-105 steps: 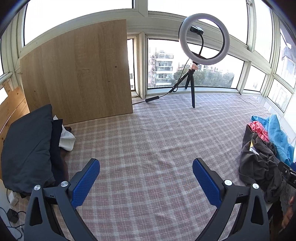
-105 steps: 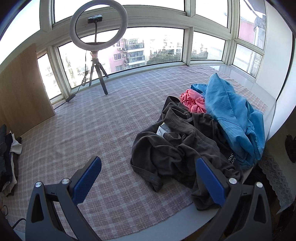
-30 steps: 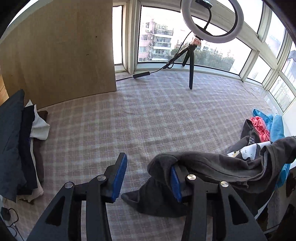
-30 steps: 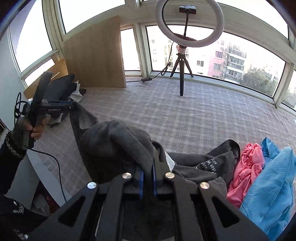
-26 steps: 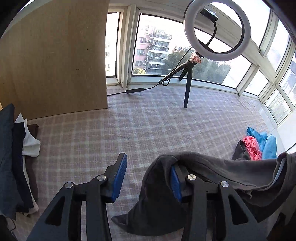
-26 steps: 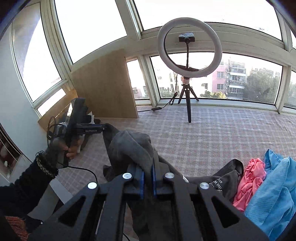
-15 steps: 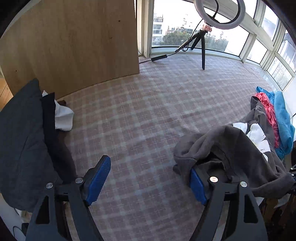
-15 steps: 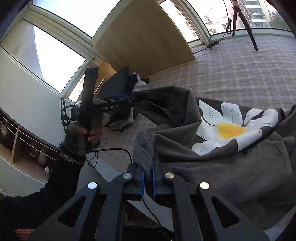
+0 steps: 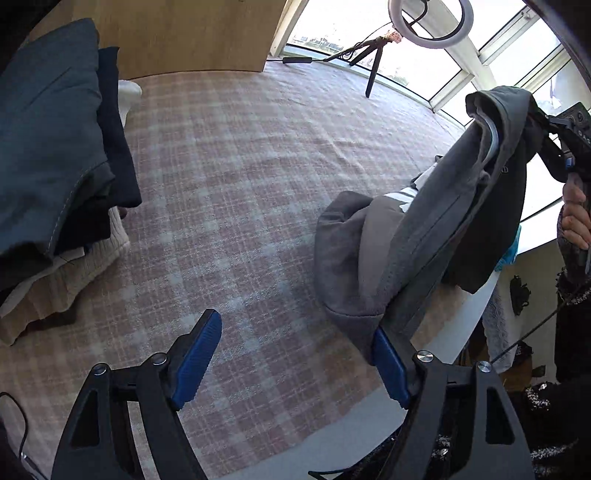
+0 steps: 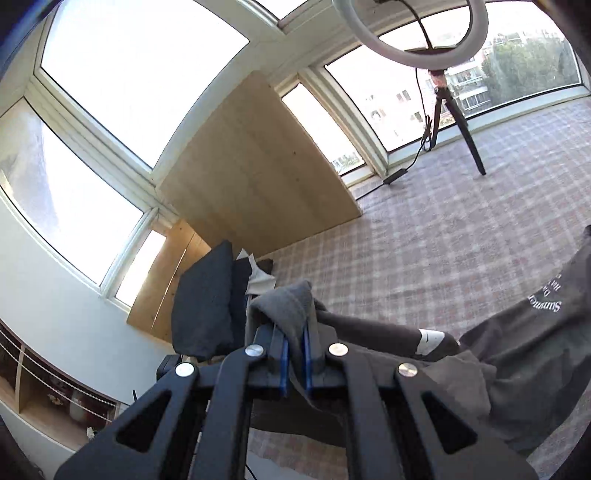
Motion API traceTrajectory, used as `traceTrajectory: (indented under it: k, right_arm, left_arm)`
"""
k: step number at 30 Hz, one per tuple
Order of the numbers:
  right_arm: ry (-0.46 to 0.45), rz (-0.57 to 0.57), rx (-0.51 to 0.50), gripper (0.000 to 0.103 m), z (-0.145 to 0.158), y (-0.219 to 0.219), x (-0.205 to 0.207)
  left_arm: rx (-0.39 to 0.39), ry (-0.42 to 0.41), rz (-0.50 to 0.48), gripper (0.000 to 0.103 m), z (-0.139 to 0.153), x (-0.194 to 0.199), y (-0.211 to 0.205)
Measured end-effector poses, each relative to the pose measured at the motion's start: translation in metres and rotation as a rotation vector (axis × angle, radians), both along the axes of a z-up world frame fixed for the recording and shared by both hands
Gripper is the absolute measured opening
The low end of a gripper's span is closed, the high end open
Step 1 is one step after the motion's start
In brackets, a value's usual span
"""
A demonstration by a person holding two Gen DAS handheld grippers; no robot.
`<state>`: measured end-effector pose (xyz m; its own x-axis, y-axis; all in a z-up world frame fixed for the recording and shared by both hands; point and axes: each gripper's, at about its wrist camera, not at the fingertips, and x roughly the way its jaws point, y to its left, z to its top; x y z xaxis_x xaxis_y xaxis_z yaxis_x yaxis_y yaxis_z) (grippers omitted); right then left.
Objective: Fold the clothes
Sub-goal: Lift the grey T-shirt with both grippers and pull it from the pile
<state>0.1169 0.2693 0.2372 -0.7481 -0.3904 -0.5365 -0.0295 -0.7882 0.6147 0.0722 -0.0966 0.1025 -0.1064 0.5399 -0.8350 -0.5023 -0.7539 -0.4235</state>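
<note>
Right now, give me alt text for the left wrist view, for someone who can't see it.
A dark grey garment hangs from the raised right gripper at the upper right, its lower edge draped over the right finger of the open left gripper. Below lies a pink plaid cloth, with a stack of folded clothes at left and a ring light by the windows.

Plaid-covered surface (image 9: 229, 177) — folded stack (image 9: 55, 166), grey garment (image 9: 369, 258), tripod (image 9: 373, 70).

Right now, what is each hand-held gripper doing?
Left hand-held gripper: open, grey sweatshirt draped over one finger.
Right hand-held gripper: closed on the same grey sweatshirt.
</note>
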Motion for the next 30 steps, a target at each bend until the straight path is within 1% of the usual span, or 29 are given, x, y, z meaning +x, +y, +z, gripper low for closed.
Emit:
traceTrajectory:
  k: [1,2,4,5,6,7,8,9,10,11,13,14,17,18,19,20,23,24,27,28,29,30]
  right_arm:
    - [0.017,-0.05,0.016,0.006,0.013,0.015,-0.002]
    - [0.014,-0.082,0.015,0.005,0.02,0.027,-0.002]
    - [0.016,-0.138,0.026,0.005,0.031,0.045,-0.003]
    - [0.012,-0.149,0.074,0.005,0.034,0.047,-0.006]
    - [-0.014,-0.151,0.11,0.005,0.031,0.045,-0.008]
    - [-0.048,-0.143,0.103,0.005,0.022,0.042,-0.009]
    - [-0.078,-0.113,0.085,0.005,0.011,0.036,-0.01]
    - [-0.103,-0.093,0.081,0.005,0.001,0.03,-0.009]
    - [-0.116,-0.094,0.111,0.005,-0.006,0.026,-0.005]
    - [-0.129,-0.096,0.141,0.005,-0.013,0.023,-0.001]
    - [-0.152,-0.111,0.195,0.005,-0.025,0.019,0.006]
    - [-0.153,-0.158,0.207,0.005,-0.024,0.029,0.01]
    - [-0.151,-0.32,0.254,0.005,-0.005,0.067,0.029]
    - [-0.145,-0.351,0.242,0.005,0.003,0.075,0.036]
    - [-0.142,-0.352,0.228,0.005,0.012,0.076,0.042]
    - [-0.138,-0.323,0.208,0.005,0.018,0.068,0.046]
    - [-0.157,-0.16,0.133,0.005,0.013,0.015,0.046]
    - [-0.17,-0.091,0.101,0.005,0.007,-0.009,0.044]
    - [-0.268,0.213,-0.023,0.005,-0.05,-0.125,0.027]
    - [-0.3,0.315,-0.049,0.005,-0.071,-0.169,0.02]
    - [-0.318,0.403,-0.048,0.005,-0.087,-0.202,0.016]
    - [-0.314,0.413,-0.015,0.005,-0.088,-0.198,0.012]
  left_arm:
    - [0.074,-0.006,-0.008,0.08,0.01,-0.004,0.0]
    - [0.131,0.0,-0.008,0.085,0.022,-0.009,0.002]
    - [0.246,0.019,-0.018,0.085,0.047,-0.02,0.008]
    - [0.328,0.022,-0.033,0.085,0.06,-0.027,0.012]
    - [0.419,0.025,-0.051,0.085,0.072,-0.037,0.015]
    - [0.476,0.033,-0.046,0.085,0.084,-0.047,0.02]
    - [0.503,0.046,-0.023,0.085,0.093,-0.057,0.026]
    - [0.509,0.061,-0.011,0.085,0.103,-0.066,0.034]
    - [0.5,0.08,-0.016,0.085,0.112,-0.074,0.04]
    - [0.464,0.104,-0.013,0.085,0.118,-0.08,0.045]
    - [0.327,0.166,0.009,0.085,0.124,-0.085,0.047]
    - [0.275,0.19,0.008,0.085,0.124,-0.084,0.044]
    - [0.196,0.216,0.018,0.085,0.116,-0.082,0.021]
    - [0.173,0.217,0.033,0.085,0.111,-0.081,0.011]
    - [0.15,0.223,0.051,0.085,0.108,-0.079,0.003]
    - [0.127,0.228,0.07,0.085,0.104,-0.078,-0.005]
    - [0.075,0.227,0.123,0.085,0.092,-0.07,-0.032]
    - [0.063,0.227,0.138,0.085,0.089,-0.066,-0.041]
    - [0.03,0.225,0.182,0.085,0.081,-0.052,-0.068]
    - [0.014,0.227,0.198,0.085,0.078,-0.047,-0.076]
    - [-0.007,0.227,0.218,0.085,0.074,-0.043,-0.084]
    - [-0.03,0.224,0.24,0.085,0.068,-0.038,-0.091]
